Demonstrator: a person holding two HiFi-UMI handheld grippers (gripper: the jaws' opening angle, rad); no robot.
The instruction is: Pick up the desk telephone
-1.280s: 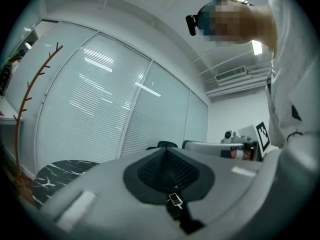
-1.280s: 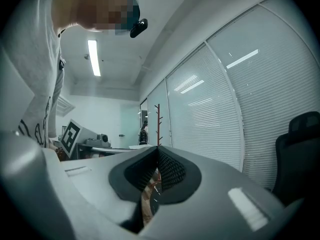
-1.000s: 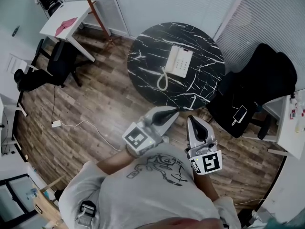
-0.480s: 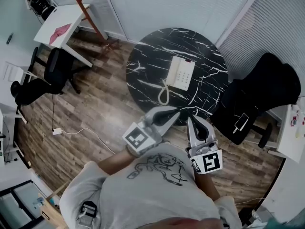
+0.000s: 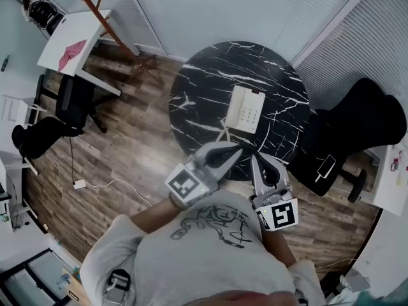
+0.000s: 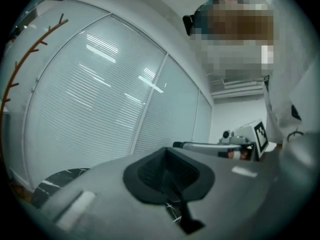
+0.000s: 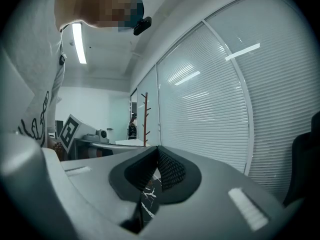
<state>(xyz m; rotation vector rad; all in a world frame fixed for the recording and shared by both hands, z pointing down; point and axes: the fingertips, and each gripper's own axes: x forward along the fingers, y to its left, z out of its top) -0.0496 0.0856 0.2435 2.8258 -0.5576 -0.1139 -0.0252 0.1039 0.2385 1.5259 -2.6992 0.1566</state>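
A white desk telephone with a coiled cord lies on the round black marble table in the head view. My left gripper is shut and empty, its tips over the table's near edge, short of the telephone. My right gripper is also shut and empty, just beside the left one at the same edge. In the left gripper view the shut jaws hide the telephone; only a strip of the marble table shows. In the right gripper view the closed jaws show a sliver of marble between them.
A black office chair with a phone on its seat stands right of the table. Window blinds run behind it. A wooden coat rack, a white desk and another black chair stand at the left. A cable lies on the wood floor.
Both grippers and the person have moved forward toward the round table; the table and telephone now sit closer under the gripper tips. Both stay shut.
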